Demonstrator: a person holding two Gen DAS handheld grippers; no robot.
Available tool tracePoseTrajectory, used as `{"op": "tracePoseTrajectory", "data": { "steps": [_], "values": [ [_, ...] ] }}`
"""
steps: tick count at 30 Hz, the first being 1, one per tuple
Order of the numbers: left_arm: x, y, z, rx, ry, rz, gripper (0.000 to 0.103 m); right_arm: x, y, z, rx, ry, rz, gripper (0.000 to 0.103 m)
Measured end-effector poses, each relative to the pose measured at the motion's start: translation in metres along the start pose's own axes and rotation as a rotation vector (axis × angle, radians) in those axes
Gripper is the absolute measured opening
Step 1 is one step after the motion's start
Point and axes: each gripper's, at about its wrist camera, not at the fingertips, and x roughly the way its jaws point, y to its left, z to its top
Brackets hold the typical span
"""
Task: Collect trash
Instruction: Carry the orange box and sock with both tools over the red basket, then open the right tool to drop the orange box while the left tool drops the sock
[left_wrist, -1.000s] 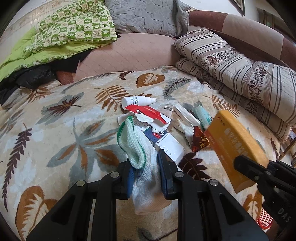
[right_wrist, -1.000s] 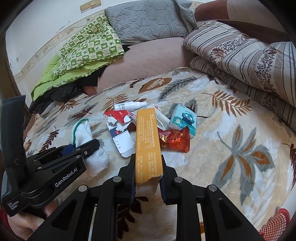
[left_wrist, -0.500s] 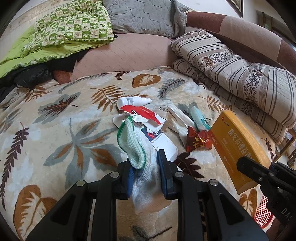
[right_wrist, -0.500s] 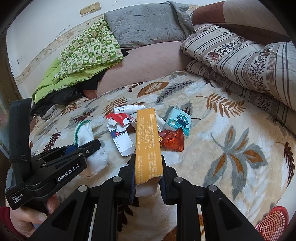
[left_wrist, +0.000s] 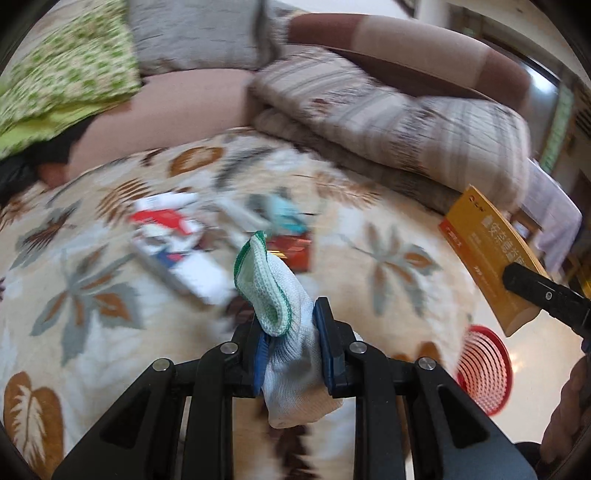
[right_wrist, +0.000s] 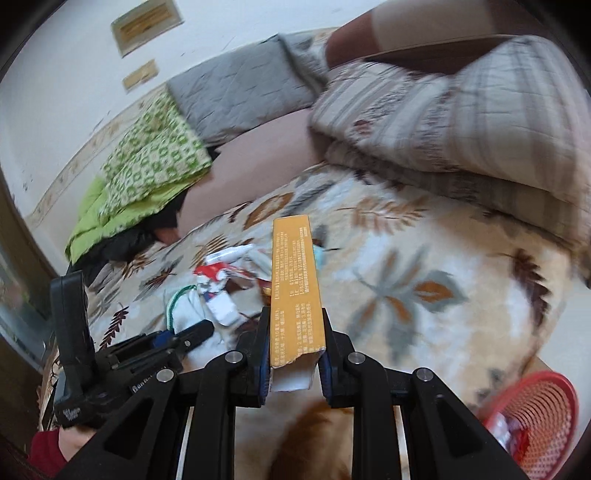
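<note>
Swinging toward the red basket (right_wrist: 532, 417) at lower right, the right tongs (right_wrist: 294, 363) pinch the yellow box (right_wrist: 295, 291) by its torn end, which may slip; the left tongs (left_wrist: 291, 356) clamp a limp glove (left_wrist: 284, 314) that may snag.

A knitted cloth glove (left_wrist: 284, 295), a matt card box (right_wrist: 295, 291), a red plastic mesh basket (right_wrist: 535, 421) and a plush blanket (right_wrist: 424, 295) are seen.
</note>
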Motion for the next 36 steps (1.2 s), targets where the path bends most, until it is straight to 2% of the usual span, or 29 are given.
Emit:
{"op": "tracePoseTrajectory", "data": {
  "steps": [6,12,16,19,23,26,27,28,29,32,36],
  "values": [
    [0.006,-0.078,0.003,0.145,0.021,-0.128,0.023,-0.069,-0.070,-0.021,0.067,-0.024,-0.136,0.023],
    [0.026,-0.175,0.001,0.273,0.114,-0.338,0.023,-0.122,-0.149,-0.057,0.214,-0.028,-0.284,0.023],
    [0.044,-0.234,-0.014,0.382,0.179,-0.407,0.023,-0.137,-0.187,-0.080,0.296,-0.008,-0.329,0.023],
    [0.060,-0.263,-0.024,0.417,0.248,-0.458,0.023,-0.145,-0.207,-0.096,0.346,-0.005,-0.342,0.023],
    [0.073,-0.293,-0.031,0.484,0.291,-0.455,0.023,-0.147,-0.229,-0.110,0.400,0.003,-0.338,0.023],
    [0.080,-0.303,-0.026,0.463,0.318,-0.475,0.030,-0.144,-0.244,-0.117,0.433,0.006,-0.337,0.023],
    [0.082,-0.304,-0.024,0.448,0.333,-0.482,0.042,-0.142,-0.248,-0.119,0.440,0.010,-0.342,0.024],
    [0.083,-0.307,-0.024,0.431,0.340,-0.475,0.059,-0.141,-0.252,-0.121,0.448,0.016,-0.347,0.025],
    [0.082,-0.308,-0.023,0.421,0.332,-0.469,0.063,-0.138,-0.256,-0.122,0.460,0.025,-0.350,0.026],
    [0.076,-0.306,-0.021,0.420,0.314,-0.469,0.064,-0.139,-0.262,-0.124,0.478,0.025,-0.370,0.027],
    [0.061,-0.284,-0.012,0.382,0.258,-0.427,0.064,-0.148,-0.258,-0.120,0.466,0.006,-0.366,0.027]
  ]
}}
